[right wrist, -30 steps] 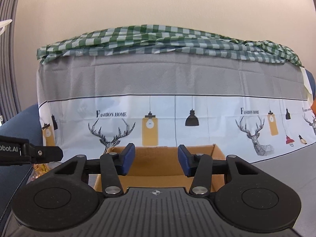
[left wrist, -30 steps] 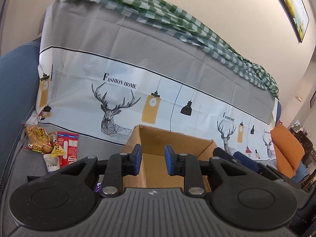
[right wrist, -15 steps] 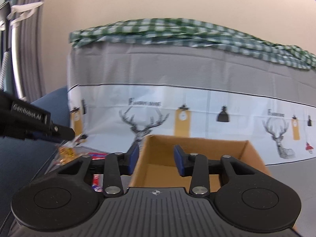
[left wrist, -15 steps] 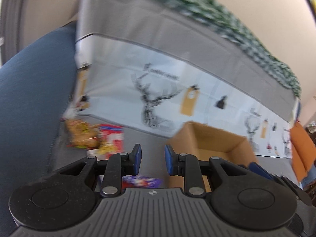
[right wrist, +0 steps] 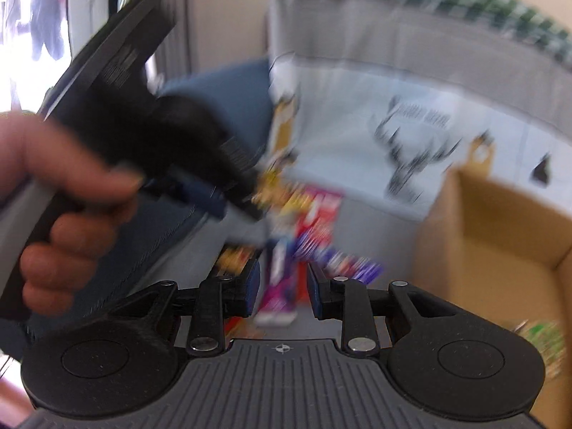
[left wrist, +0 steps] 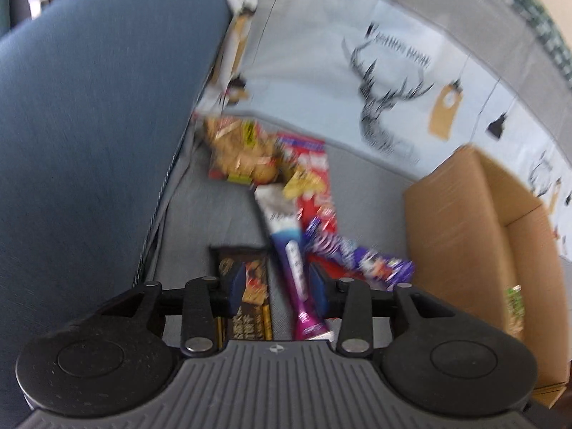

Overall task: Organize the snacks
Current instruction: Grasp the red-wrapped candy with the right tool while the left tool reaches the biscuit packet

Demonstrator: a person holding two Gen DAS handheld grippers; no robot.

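Snack pile beside the cardboard box, both views blurred.

Left wrist: left gripper (left wrist: 277,284) above the snacks (left wrist: 286,214) on the grey seat cushion (left wrist: 200,221), jaws opening, nothing pressed between them; purple-white stick pack (left wrist: 289,246) and dark bar (left wrist: 246,293) seen past the tips; cardboard box (left wrist: 461,236) just right of the pile. Right wrist: right gripper (right wrist: 280,287) closing, empty, same pile beyond; left hand (right wrist: 60,214) around the other tool.

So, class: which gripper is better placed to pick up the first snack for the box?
Probably the left gripper: its opening jaws frame the long purple-and-white packet, nothing held. The right gripper, jaws closing on nothing, looks no nearer the blurred pile, beside the cardboard box.
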